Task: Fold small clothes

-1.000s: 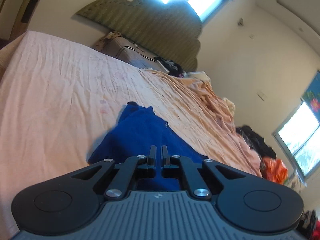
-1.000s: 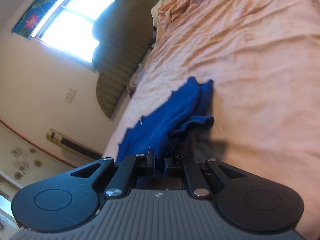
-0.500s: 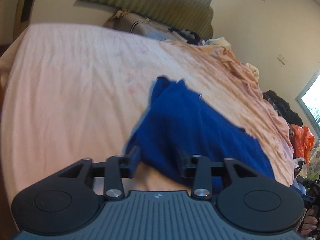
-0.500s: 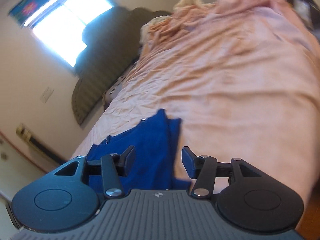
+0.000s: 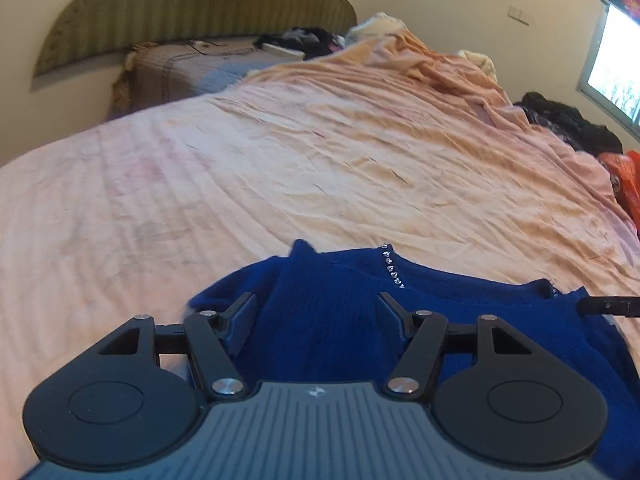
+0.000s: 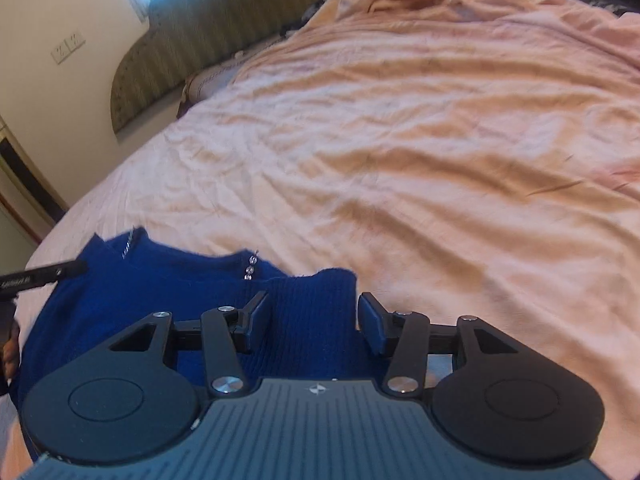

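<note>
A blue knit garment [image 5: 332, 320] with small rhinestones at its neckline lies flat on the pink bedsheet [image 5: 280, 160], near the bed's front edge. My left gripper [image 5: 316, 310] stands open just above its left part, a ribbed fold lying between the spread fingers. In the right wrist view the same blue garment [image 6: 160, 292] spreads to the left. My right gripper [image 6: 312, 312] is open over its ribbed right-hand fold. A tip of the other gripper shows at the edge of each view.
A striped green headboard [image 5: 192, 4] and a brown pillow [image 5: 188, 68] stand at the bed's far end. Bunched peach bedding [image 5: 440, 64] lies along the far right, with dark clothes [image 5: 568, 120] and an orange item [image 5: 624, 180] beyond. Wrinkled sheet stretches ahead of both grippers.
Both grippers, shut on the blue garment a second ago, have opened and let it go. The garment now lies flat on the sheet, and both views have levelled out.
</note>
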### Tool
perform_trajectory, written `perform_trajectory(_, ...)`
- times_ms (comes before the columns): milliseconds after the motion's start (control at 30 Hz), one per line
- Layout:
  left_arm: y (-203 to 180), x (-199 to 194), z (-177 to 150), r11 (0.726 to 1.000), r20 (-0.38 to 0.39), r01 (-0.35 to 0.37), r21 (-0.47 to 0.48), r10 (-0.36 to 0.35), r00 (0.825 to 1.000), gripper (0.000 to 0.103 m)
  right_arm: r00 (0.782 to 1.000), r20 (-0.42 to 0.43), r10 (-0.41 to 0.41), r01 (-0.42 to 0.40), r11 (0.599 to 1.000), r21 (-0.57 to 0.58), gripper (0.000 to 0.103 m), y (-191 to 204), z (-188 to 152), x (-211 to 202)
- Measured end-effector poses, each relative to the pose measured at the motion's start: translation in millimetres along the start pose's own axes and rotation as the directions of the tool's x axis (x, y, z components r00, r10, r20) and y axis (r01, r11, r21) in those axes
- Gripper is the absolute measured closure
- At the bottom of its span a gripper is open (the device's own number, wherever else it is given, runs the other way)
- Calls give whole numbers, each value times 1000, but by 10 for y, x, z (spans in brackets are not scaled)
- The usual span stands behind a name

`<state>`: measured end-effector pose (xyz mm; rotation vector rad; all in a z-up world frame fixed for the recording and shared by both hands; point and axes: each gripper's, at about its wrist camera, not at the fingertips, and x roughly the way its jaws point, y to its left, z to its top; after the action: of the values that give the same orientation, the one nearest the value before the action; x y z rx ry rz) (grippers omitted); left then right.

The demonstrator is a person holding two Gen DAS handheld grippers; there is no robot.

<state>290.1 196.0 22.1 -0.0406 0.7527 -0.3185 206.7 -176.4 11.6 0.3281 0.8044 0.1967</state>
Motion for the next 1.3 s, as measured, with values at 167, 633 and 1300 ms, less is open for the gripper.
perform_trajectory(167, -123, 218, 34, 992, -2, -40, 117, 41, 999, 86, 996, 61, 59, -57, 998, -30, 91, 17, 34, -49)
perform_trajectory(633, 312, 22, 66, 960, 174, -257, -112, 274, 946, 94, 984, 171, -50, 21, 985, 169, 60, -167, -18, -174)
perform_trajectory(1300, 520, -1370, -1753, 581, 340, 401, -708, -218, 915, 10, 967, 222, 125, -220, 848, 482, 22, 46, -2040, -1716)
